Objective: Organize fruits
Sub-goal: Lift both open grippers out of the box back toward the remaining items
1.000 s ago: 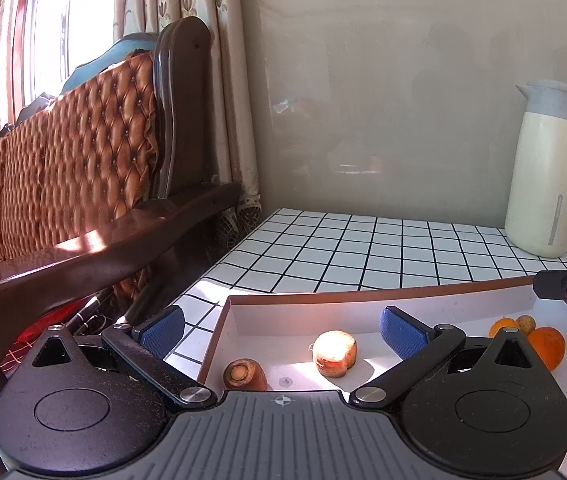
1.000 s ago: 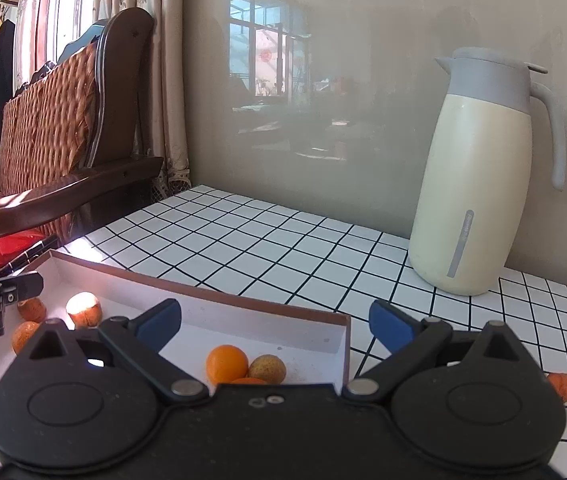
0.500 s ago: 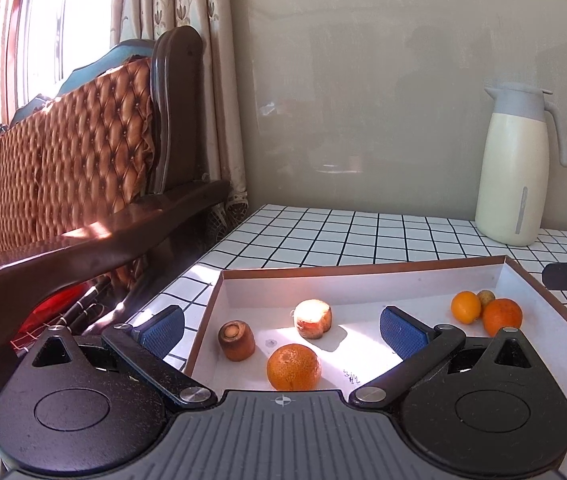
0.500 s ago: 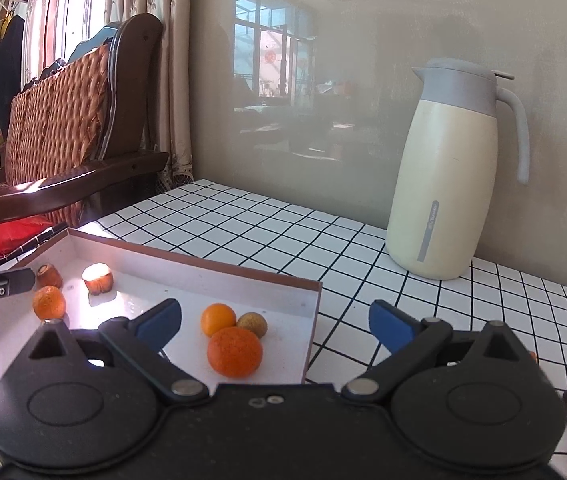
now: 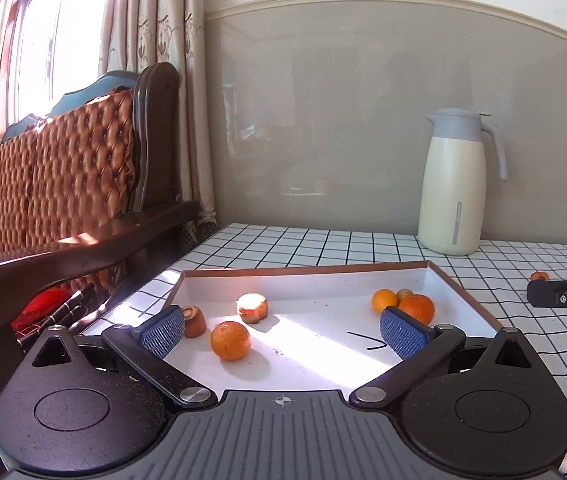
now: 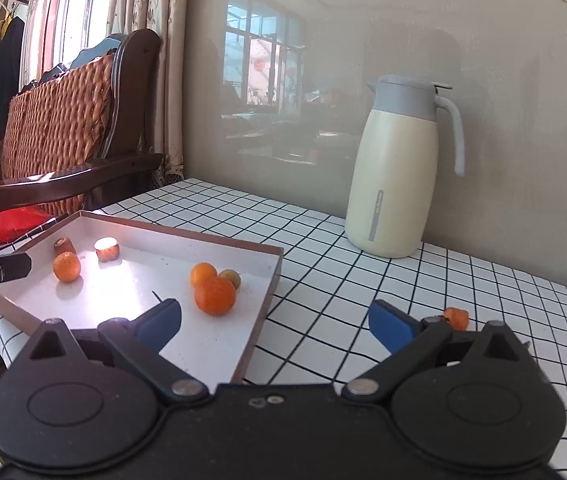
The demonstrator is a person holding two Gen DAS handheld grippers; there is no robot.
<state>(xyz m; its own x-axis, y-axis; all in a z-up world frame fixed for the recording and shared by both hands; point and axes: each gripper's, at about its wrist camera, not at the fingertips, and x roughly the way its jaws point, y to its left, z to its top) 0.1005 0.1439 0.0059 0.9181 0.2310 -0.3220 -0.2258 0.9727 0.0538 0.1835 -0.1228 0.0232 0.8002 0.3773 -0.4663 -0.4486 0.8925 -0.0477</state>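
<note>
Both grippers are pulling back from the tray (image 5: 459,284), where five fruits are lying, and the left gripper (image 5: 282,330) and right gripper (image 6: 274,320), jaws wide open and empty, are leaving room for the stray fruit (image 6: 456,317) on the table (image 6: 363,280).

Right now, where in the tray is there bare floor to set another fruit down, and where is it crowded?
The tray is bare through its middle, between the lone orange by the two brown pieces and the cluster of three fruits near its far right corner. The near floor by the left gripper is bare. Both ends are crowded.
</note>
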